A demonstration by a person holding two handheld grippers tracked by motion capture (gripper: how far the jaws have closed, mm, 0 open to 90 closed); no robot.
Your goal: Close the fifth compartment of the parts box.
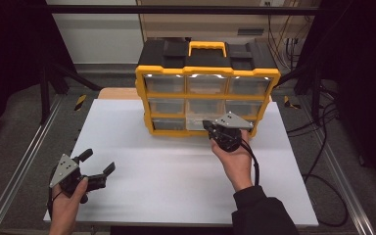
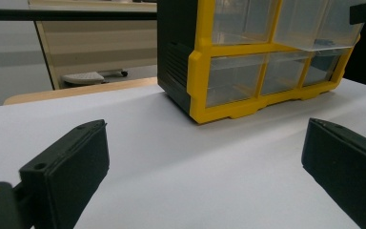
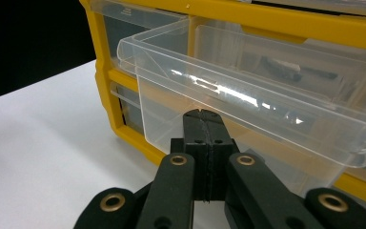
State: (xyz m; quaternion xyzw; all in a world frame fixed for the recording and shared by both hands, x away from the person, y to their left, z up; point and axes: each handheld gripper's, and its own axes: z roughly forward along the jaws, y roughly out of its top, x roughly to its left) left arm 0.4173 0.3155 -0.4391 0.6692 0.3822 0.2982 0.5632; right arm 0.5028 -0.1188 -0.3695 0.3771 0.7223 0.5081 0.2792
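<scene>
High view first: the white table spreads under me, and at its far side stands the yellow-and-black organizer with its three rows of clear drawers. Its bottom middle drawer is pulled partway out toward me (the right gripper view shows the clear front wall jutting past the yellow frame). My right gripper sits at the front of that drawer, jaws pressed flat together just under its front lip; whether they pinch the plastic itself I cannot tell. My left gripper hangs low over the near left part of the table, well apart from the organizer, its jaws spread wide with nothing between them.
</scene>
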